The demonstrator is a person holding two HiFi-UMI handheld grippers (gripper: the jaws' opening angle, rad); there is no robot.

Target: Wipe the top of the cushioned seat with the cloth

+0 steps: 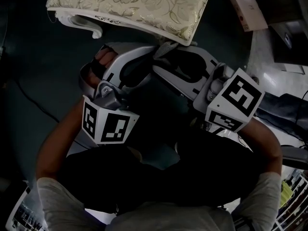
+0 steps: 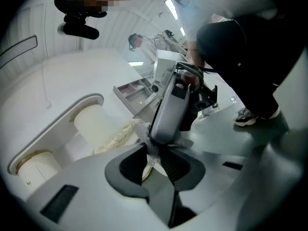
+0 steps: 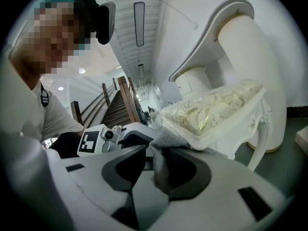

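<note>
Status: the wipe does not look started. The left gripper (image 2: 155,154) and right gripper (image 3: 150,163) point at each other nose to nose, with the cloth (image 3: 167,139) bunched between both pairs of jaws. The right gripper's jaws are wide apart. The cloth lies against one pad only, with a clear gap to the other, so it has no real hold. The left gripper's jaws are also apart and somewhat narrower. A strip of cloth hangs between its pads with cream showing through on one side, so there is no firm pinch there either. The cushioned seat (image 3: 211,107) sits just ahead of and above the right gripper's jaws; from the left gripper it lies ahead and off to one side, behind the cloth. The cloth's upper edge is close under the seat's near corner — whether it touches can't be told — and none of it lies on the cushion top. Still to do, judging from this: one gripper clamps the cloth properly, lifts it over the rim onto the top, then sweeps the whole cushion — effectively all the wiping is still to do.
</note>
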